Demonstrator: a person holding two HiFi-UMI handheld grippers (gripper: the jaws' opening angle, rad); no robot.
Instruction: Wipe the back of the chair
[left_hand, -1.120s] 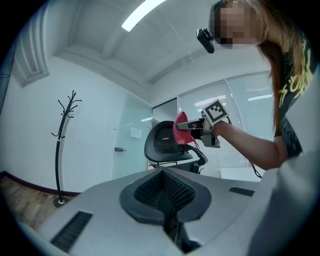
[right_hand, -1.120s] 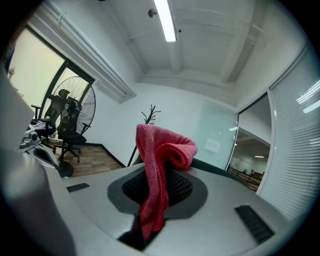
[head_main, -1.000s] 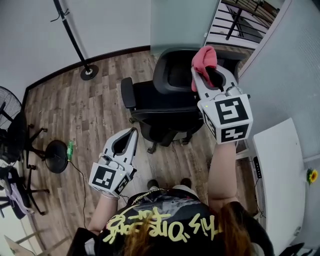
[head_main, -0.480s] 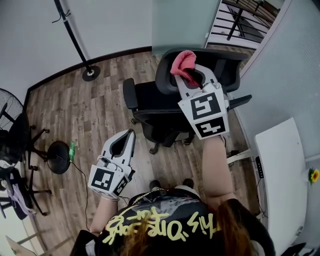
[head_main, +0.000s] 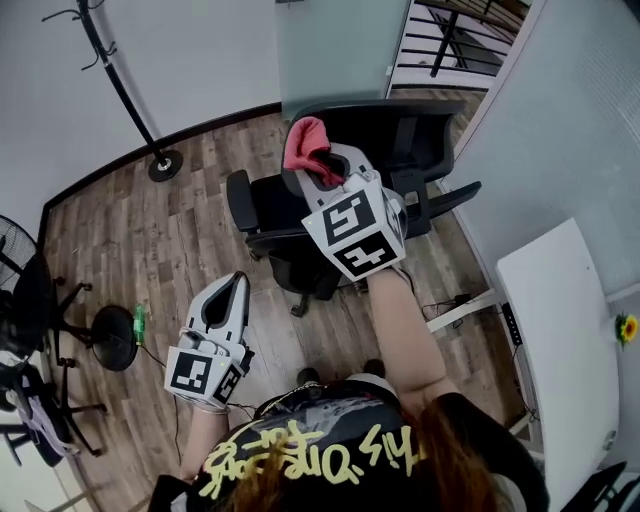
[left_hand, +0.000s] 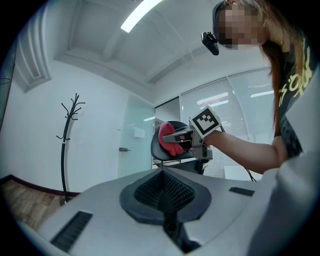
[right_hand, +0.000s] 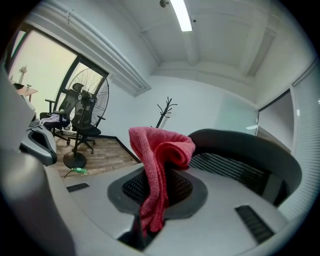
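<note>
Red terry cloth (right_hand: 157, 160), folded over in a loose roll, is clamped between the closed jaws of the right gripper (right_hand: 152, 205). It sits at the left end of the curved top rim of the black mesh-backed office chair (head_main: 405, 125). No view settles whether the cloth presses on the rim.

In the head view the right gripper (head_main: 325, 165) reaches out over the chair's seat, its cube of black-and-white square markers facing up. The left gripper (head_main: 236, 285) hangs low over the wood-plank floor (head_main: 170, 220), well apart from the chair, with its jaws pressed together on nothing.

Yellow lettering runs across the person's black shirt (head_main: 300, 450), upside down and too distorted to read. A black coat stand (head_main: 120, 90) rises by the white wall, and a white desk (head_main: 560, 330) lies at the right.
</note>
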